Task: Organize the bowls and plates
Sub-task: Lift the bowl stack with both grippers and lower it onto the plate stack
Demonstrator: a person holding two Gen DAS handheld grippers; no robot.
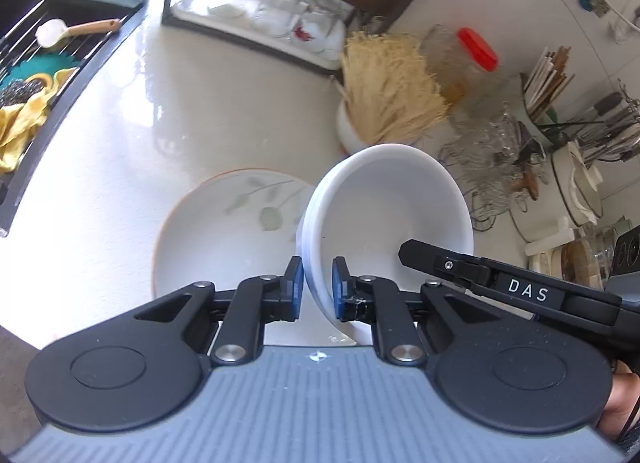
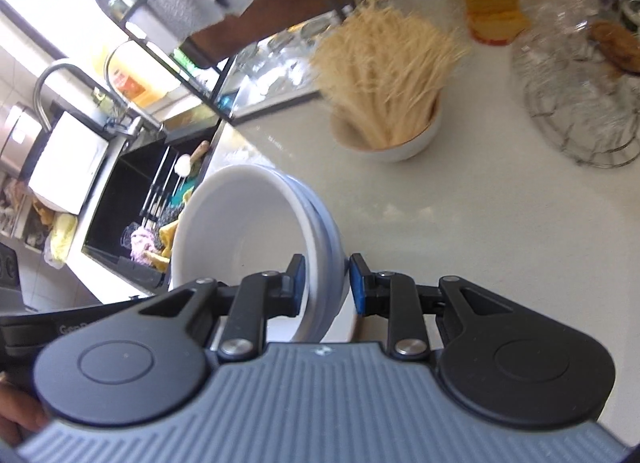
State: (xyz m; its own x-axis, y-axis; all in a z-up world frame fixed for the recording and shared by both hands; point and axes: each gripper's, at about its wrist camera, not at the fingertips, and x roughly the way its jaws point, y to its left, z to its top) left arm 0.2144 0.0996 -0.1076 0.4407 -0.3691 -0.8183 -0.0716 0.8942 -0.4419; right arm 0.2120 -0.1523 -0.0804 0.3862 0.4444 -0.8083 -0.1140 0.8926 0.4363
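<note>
While both claws, left (image 1: 317, 288) and right (image 2: 326, 285), pinch one white bowl (image 1: 394, 199), one plate (image 1: 224, 235) lies beside.

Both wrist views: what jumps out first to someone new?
The white bowl stack, tilted, with the left gripper and right gripper each pinching its rim from opposite sides. Beside it a leaf-print plate lies on the white counter; behind stands a bowl of straw-coloured sticks.

White letters "DAS" stand on a small black label on the right gripper (image 1: 404, 253), seen from the left wrist view. Partial lettering on the dark bar (image 2: 60, 327) in the right wrist view is unreadable
</note>
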